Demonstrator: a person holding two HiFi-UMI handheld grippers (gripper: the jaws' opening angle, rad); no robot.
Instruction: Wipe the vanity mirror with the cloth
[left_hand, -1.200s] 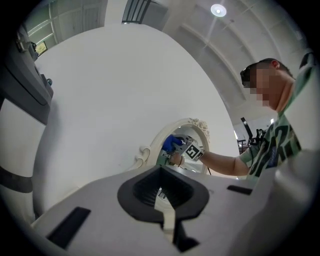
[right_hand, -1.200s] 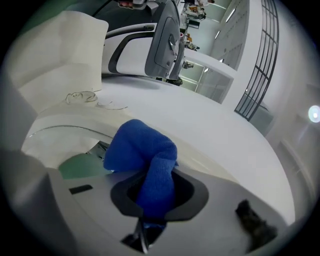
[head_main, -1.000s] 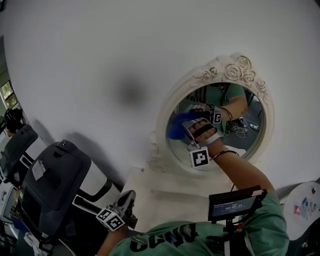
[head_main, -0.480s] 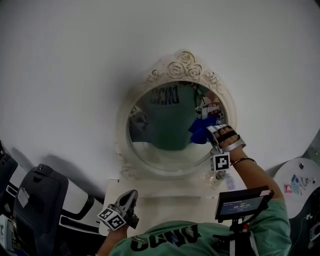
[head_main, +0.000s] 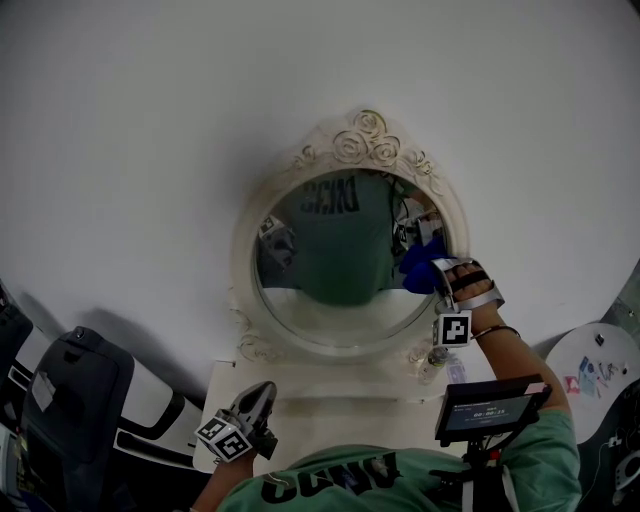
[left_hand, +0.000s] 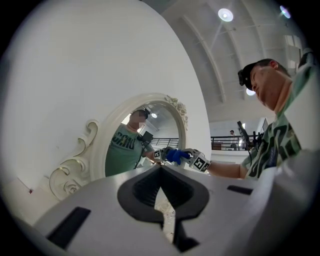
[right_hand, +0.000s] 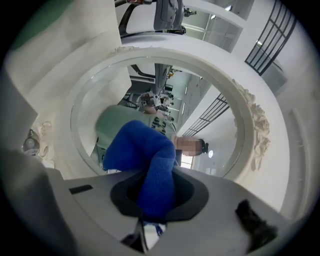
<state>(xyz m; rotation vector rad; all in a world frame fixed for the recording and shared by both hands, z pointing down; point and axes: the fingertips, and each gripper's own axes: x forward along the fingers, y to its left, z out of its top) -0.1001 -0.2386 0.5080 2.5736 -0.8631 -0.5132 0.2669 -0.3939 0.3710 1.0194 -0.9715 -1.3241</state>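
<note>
Vanity mirror (head_main: 335, 300) mid-frame, with blue cloth (head_main: 420, 272) clamped in the right gripper (head_main: 438, 270), now swept from left side to right edge, so probably one pass done; left gripper (head_main: 255, 402) closed, empty, lower left.

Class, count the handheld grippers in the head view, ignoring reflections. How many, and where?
2. The left gripper hangs low by the vanity shelf; the right gripper is at the right edge of the mirror, its claw shut on the blue cloth.
</note>
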